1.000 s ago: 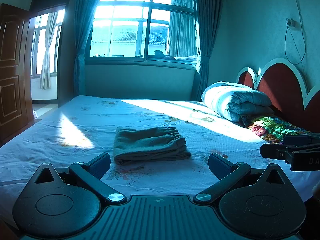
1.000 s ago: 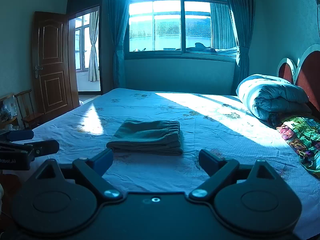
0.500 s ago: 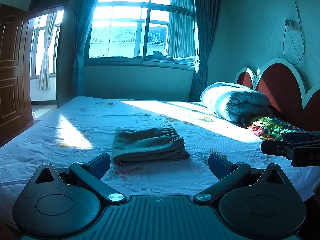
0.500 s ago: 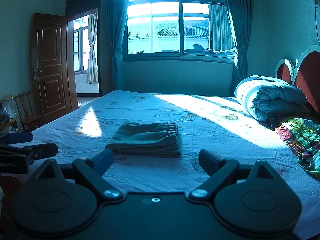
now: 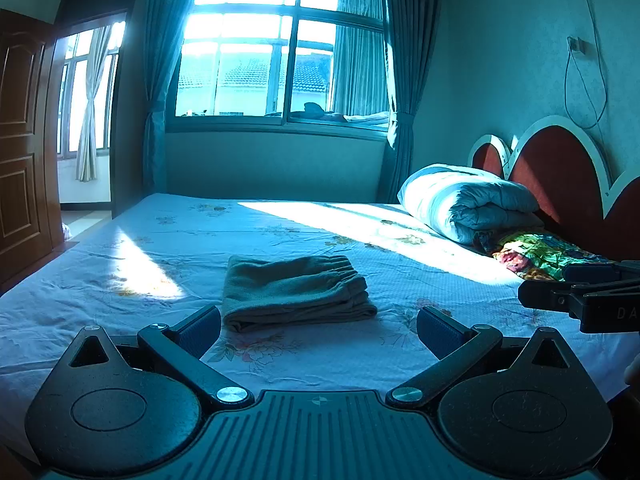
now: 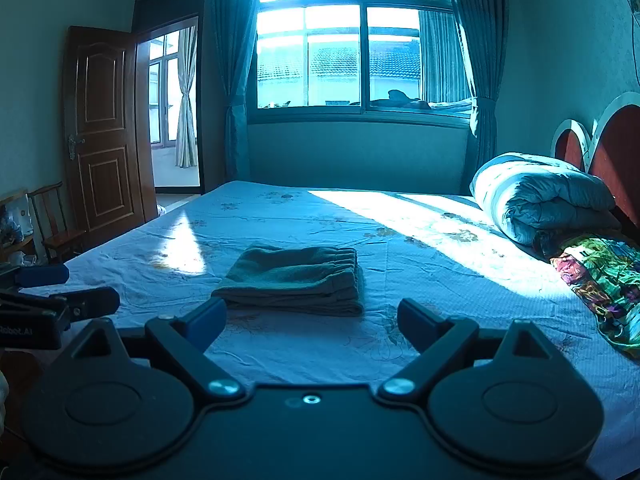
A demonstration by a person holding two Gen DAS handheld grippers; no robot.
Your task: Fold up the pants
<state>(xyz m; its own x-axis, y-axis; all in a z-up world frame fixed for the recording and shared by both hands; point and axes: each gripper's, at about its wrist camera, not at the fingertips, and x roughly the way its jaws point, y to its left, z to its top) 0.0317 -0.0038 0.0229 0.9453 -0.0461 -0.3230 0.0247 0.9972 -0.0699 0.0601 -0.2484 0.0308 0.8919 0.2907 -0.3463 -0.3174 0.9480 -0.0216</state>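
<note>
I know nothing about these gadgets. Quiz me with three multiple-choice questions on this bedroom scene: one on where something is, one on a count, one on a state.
1. Where do the pants lie?
A. on the bed sheet
B. on the rolled quilt
C. on the chair

2. How many rolled quilts are by the headboard?
A. none
B. one
C. three

3. How are the two grippers?
A. both open, holding nothing
B. both shut on the pants
C. one open, one shut

Answers:
1 A: the pants rest flat on the sheet.
2 B: a single quilt shows.
3 A: the left gripper and right gripper have jaws spread, short of the pants.
</note>
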